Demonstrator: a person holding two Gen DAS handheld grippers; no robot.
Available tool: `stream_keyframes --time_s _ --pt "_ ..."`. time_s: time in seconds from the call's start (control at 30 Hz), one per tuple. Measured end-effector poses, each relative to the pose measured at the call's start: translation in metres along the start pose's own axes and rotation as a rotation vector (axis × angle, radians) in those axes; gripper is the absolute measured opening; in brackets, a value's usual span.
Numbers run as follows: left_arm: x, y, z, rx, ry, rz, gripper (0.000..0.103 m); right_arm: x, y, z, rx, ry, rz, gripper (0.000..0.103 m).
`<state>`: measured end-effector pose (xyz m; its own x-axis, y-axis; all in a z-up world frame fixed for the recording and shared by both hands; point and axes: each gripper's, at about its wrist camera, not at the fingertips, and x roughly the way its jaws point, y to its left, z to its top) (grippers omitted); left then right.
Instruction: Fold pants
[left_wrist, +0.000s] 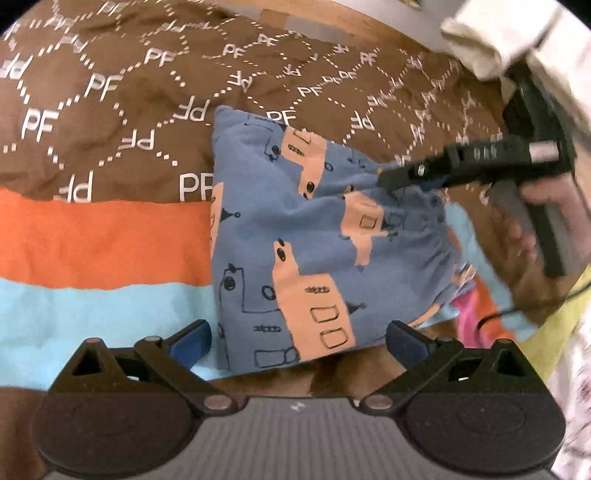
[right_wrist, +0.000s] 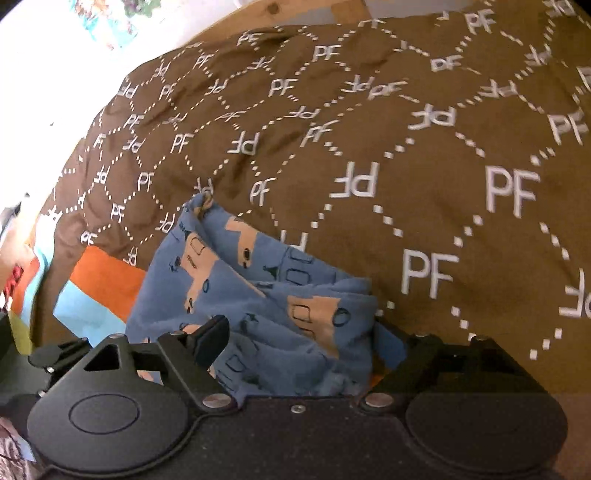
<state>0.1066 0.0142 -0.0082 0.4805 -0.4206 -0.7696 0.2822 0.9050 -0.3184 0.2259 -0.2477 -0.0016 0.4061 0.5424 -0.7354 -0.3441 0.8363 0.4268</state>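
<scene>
The pants (left_wrist: 295, 240) are blue with peach truck prints and lie folded into a compact bundle on the bed. My left gripper (left_wrist: 299, 343) is open, its blue-padded fingers (left_wrist: 192, 343) standing either side of the bundle's near edge, not touching it. My right gripper (left_wrist: 391, 177) reaches in from the right over the pants' gathered waistband. In the right wrist view the pants (right_wrist: 258, 295) bunch up between my right gripper's (right_wrist: 295, 343) wide-apart fingers (right_wrist: 212, 338), which are not closed on the cloth.
The bed is covered by a brown quilt (left_wrist: 129, 92) with white "PF" lettering and an orange and light-blue striped cloth (left_wrist: 92, 240). Pink and yellow fabric (left_wrist: 472, 314) lies at the right. A wooden headboard (right_wrist: 295, 14) runs along the far edge.
</scene>
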Motion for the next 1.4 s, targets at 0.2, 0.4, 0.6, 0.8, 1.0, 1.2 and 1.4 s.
stream_keyframes --time_s 0.2,0.4,0.6,0.8,1.0,1.2,1.4 --pt "0.002 0.021 0.010 -0.234 0.019 -0.060 0.099 0.004 0.005 0.003 -0.005 0.027 -0.021 0.072" --pt "0.004 0.020 0.010 -0.206 0.050 -0.022 0.087 -0.001 -0.009 0.000 0.011 0.020 -0.032 0.047" --pt "0.005 0.010 0.012 -0.140 0.087 0.016 0.078 -0.002 -0.001 -0.001 -0.031 -0.004 -0.054 0.025" --pt "0.002 0.022 0.014 -0.234 0.085 -0.054 0.078 -0.010 -0.017 -0.002 0.082 -0.039 0.005 0.013" --pt "0.006 0.034 0.015 -0.331 0.088 -0.090 0.078 -0.012 -0.016 -0.004 0.067 -0.041 0.006 0.018" --pt "0.008 0.029 0.018 -0.316 0.108 -0.042 0.071 -0.010 -0.015 -0.002 0.058 -0.033 0.011 0.028" --pt "0.005 0.039 0.016 -0.361 0.118 -0.034 0.048 -0.010 -0.013 -0.002 0.049 -0.022 0.021 0.035"
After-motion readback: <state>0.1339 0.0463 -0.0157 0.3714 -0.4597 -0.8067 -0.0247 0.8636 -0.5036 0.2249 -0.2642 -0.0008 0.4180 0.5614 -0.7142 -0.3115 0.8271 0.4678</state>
